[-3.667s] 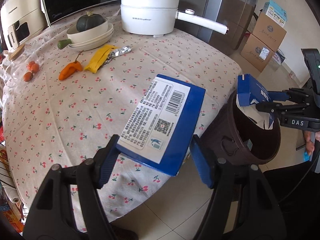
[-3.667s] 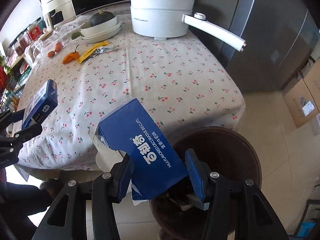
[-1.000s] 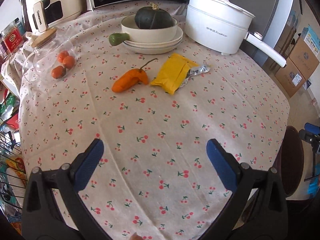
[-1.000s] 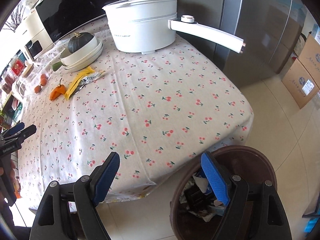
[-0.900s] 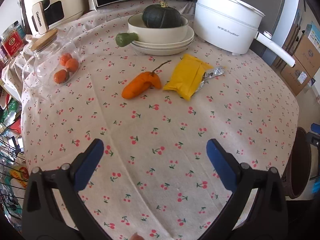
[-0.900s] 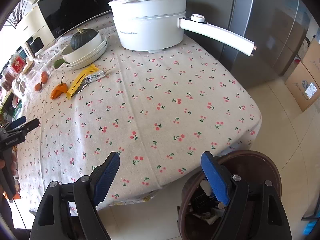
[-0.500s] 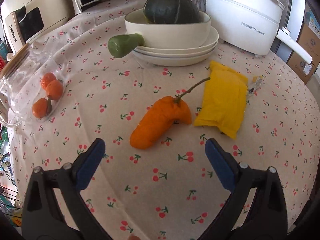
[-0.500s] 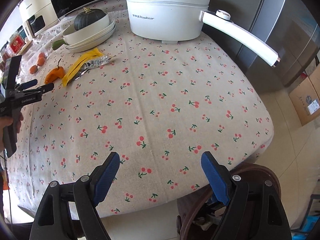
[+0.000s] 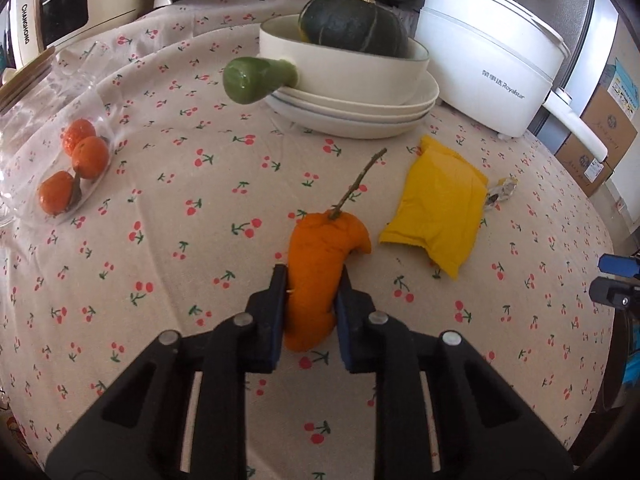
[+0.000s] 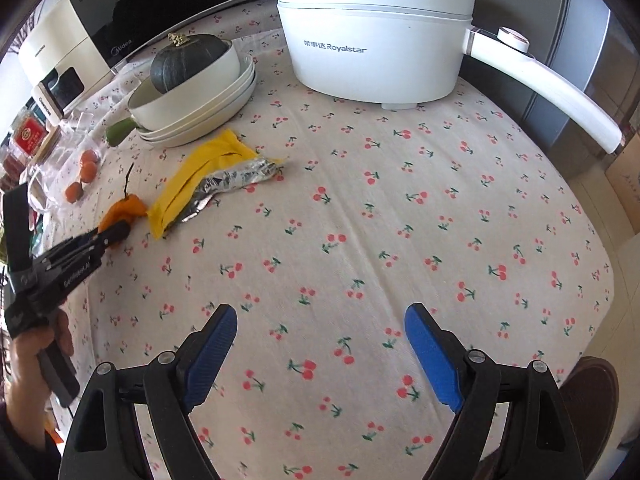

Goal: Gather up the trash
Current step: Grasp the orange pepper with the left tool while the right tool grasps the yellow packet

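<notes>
An orange peel-like piece (image 9: 328, 236) with a thin stem lies on the cherry-print tablecloth (image 9: 168, 216). My left gripper (image 9: 313, 279) is shut on its near half, pads pressing both sides. The right wrist view shows the same grip at far left, the left gripper (image 10: 116, 232) on the orange piece (image 10: 128, 204). Beside it lie a yellow wrapper (image 9: 436, 208) and a crumpled foil wrapper (image 10: 236, 178). My right gripper (image 10: 320, 316) hovers over bare cloth near the table's edge. Its jaws are opening with nothing between them.
A white electric pot (image 10: 376, 40) with a long handle stands at the back. A bowl holding a dark green squash (image 9: 348, 24) sits on stacked plates (image 9: 360, 120). A glass jar (image 9: 76, 168) of small oranges lies at left. A brown bin (image 10: 592, 384) stands below the table's right edge.
My left gripper came forward and down over the orange piece and shut on it. My right gripper moved from above the bin to over the table.
</notes>
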The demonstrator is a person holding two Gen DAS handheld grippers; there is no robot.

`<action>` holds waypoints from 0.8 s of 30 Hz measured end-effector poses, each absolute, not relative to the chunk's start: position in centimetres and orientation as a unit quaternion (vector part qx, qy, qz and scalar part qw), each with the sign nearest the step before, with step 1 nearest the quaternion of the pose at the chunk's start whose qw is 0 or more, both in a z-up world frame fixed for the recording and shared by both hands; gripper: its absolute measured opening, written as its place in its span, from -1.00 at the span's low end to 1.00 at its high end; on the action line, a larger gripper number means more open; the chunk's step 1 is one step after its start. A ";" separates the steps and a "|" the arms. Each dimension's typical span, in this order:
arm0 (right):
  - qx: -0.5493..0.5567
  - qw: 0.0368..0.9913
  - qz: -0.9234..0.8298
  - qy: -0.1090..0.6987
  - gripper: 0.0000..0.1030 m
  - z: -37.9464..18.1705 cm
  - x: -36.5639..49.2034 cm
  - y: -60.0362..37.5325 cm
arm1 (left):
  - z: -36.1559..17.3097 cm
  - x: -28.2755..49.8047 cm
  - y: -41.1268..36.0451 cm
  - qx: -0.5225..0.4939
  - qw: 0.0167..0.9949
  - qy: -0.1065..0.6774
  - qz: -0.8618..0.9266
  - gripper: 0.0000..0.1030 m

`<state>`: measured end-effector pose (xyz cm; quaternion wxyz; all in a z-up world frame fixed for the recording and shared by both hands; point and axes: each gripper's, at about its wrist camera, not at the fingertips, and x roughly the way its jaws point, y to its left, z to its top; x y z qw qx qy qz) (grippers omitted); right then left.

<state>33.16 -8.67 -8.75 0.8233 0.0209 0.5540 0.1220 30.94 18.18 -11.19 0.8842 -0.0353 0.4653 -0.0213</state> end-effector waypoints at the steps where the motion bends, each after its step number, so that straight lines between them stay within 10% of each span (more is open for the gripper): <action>1: 0.029 0.824 0.120 0.553 0.70 -8.8 33.7 -7.8 | -11.0 30.5 18.6 -0.036 0.885 0.465 -0.016 -0.57; 24: 0.033 0.873 0.008 0.487 0.93 -12.6 40.0 7.4 | -11.7 23.7 25.3 -0.093 0.882 0.459 0.045 -0.58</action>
